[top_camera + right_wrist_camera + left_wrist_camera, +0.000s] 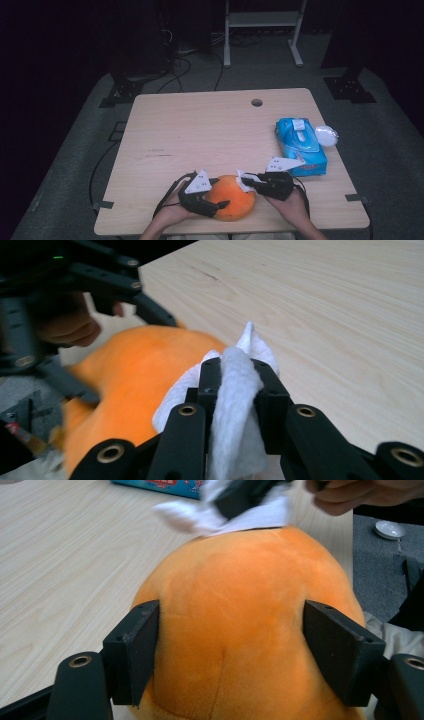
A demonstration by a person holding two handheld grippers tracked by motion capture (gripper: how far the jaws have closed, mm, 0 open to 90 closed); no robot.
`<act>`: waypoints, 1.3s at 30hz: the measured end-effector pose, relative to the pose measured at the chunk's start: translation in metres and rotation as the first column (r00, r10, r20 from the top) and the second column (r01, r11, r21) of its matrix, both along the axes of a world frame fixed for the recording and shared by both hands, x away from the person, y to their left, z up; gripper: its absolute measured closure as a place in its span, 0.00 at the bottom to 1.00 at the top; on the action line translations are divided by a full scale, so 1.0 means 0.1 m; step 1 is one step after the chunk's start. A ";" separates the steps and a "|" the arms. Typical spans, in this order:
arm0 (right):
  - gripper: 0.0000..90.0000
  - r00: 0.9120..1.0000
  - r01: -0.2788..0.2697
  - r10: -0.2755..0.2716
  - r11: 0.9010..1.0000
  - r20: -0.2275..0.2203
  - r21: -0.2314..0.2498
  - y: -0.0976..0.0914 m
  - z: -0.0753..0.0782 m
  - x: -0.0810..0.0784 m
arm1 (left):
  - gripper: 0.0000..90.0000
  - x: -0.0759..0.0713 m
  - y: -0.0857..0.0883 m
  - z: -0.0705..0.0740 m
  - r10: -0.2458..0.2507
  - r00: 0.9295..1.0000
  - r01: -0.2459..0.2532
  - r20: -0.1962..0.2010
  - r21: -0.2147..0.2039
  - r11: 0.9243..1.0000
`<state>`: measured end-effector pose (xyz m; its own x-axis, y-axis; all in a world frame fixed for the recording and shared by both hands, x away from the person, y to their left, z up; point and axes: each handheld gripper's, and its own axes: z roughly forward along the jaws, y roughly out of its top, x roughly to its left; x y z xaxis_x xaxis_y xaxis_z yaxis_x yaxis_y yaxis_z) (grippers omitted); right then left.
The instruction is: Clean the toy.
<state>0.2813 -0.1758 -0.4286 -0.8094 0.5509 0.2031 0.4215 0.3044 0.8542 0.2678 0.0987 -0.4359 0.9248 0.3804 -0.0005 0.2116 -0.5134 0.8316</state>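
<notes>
Faintly, blue wipes pack (301,146), lettering illegible

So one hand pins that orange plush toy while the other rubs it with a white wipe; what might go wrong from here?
1. The left tool grips the round orange plush toy by its soft sides; a firm rub might squeeze it loose.
2. The toy sits near the table edge closest to the person, so a push could roll it off.
3. The right tool pinches only a fold of the white wipe, which might drag free on the fuzzy fabric.
</notes>
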 end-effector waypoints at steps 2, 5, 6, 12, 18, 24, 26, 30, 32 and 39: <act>0.85 0.999 -0.040 0.039 0.999 0.015 0.023 0.00 0.04 -0.10 | 0.27 0.01 0.00 0.00 0.009 1.000 -0.009 -0.012 -0.012 1.000; 0.85 0.996 -0.088 0.088 0.996 0.028 0.018 0.08 0.06 -0.17 | 0.21 0.05 0.00 0.05 -0.009 0.999 0.008 -0.041 -0.021 1.000; 0.85 0.996 -0.091 0.090 0.996 0.022 0.024 0.09 0.05 -0.16 | 0.18 0.06 0.00 0.08 -0.013 0.999 0.011 -0.049 -0.036 0.999; 0.85 0.994 -0.105 0.105 0.994 0.009 0.043 0.13 0.04 -0.11 | 0.13 0.11 -0.12 0.08 -0.028 0.999 0.026 -0.040 -0.050 0.998; 0.85 0.997 -0.074 0.076 0.995 -0.018 0.067 -0.03 -0.01 -0.08 | 0.26 0.08 -0.19 -0.01 -0.042 0.999 0.042 -0.009 -0.004 0.999; 0.84 0.999 -0.049 0.049 0.997 0.001 0.067 -0.16 0.03 -0.08 | 0.45 0.04 -0.21 0.03 -0.034 0.999 0.034 0.002 0.029 0.999; 0.84 0.999 -0.031 0.031 0.998 0.012 0.060 -0.26 0.03 -0.06 | 0.49 0.02 -0.20 0.03 -0.039 0.999 0.039 0.018 0.009 0.999; 0.84 1.000 0.009 -0.009 1.000 0.014 0.016 -0.45 -0.04 -0.02 | 0.56 0.02 -0.18 0.05 -0.041 0.999 0.041 0.027 -0.022 0.999; 0.83 1.000 0.028 -0.027 1.000 0.014 -0.012 -0.55 -0.09 -0.01 | 0.58 0.02 -0.18 0.07 -0.037 0.999 0.038 0.025 -0.036 0.999; 0.73 0.997 0.079 -0.078 0.991 0.011 -0.104 -0.80 -0.23 0.02 | 0.58 0.04 -0.19 0.12 -0.019 0.999 0.021 0.036 -0.059 0.998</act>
